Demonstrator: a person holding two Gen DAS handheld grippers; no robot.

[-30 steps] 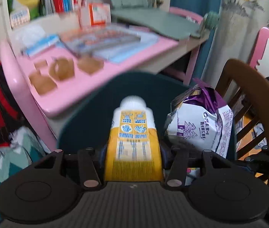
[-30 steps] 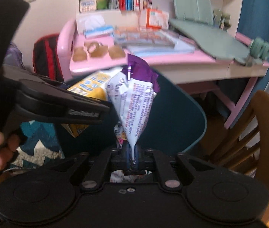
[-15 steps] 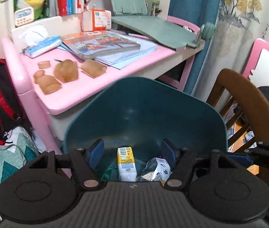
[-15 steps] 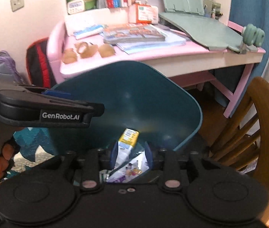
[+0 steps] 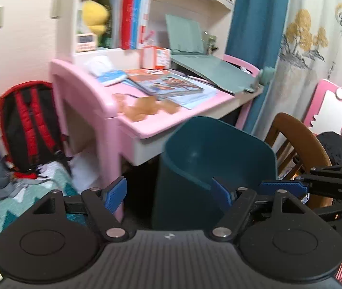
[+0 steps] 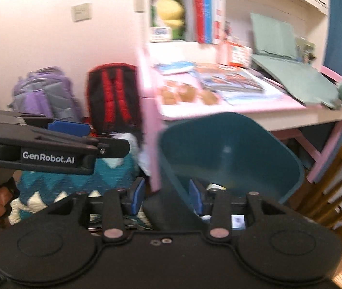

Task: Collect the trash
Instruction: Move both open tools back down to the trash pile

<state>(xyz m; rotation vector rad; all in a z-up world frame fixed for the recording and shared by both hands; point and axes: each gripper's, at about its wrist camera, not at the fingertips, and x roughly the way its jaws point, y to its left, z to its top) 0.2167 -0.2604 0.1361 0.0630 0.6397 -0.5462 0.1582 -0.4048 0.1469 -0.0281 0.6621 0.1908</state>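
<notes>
The teal bin (image 5: 219,159) stands on the floor in front of the pink desk (image 5: 147,130). My left gripper (image 5: 168,192) hangs before the bin's left side, its jaws opening with nothing between them. The right gripper (image 5: 279,187) shows at the right edge of the left wrist view. In the right wrist view the right gripper (image 6: 166,193) is just in front of the bin (image 6: 231,149), jaws opening and holding nothing. A scrap of trash (image 6: 215,187) peeks out inside the bin. Brown crumpled papers (image 6: 185,95) lie on the desk. The left gripper (image 6: 98,137) reaches in from the left.
Books (image 5: 171,86) and a green folder (image 5: 209,72) cover the desk. A red-black backpack (image 5: 31,125) and a purple one (image 6: 43,94) lean on the wall. A wooden chair (image 5: 298,139) stands right of the bin. A patterned blanket (image 6: 113,175) lies on the floor.
Both grippers let go of the yellow carton and the purple-white packet, which dropped into the bin. Both then drew back, up and leftward, with their jaws spreading wider.
</notes>
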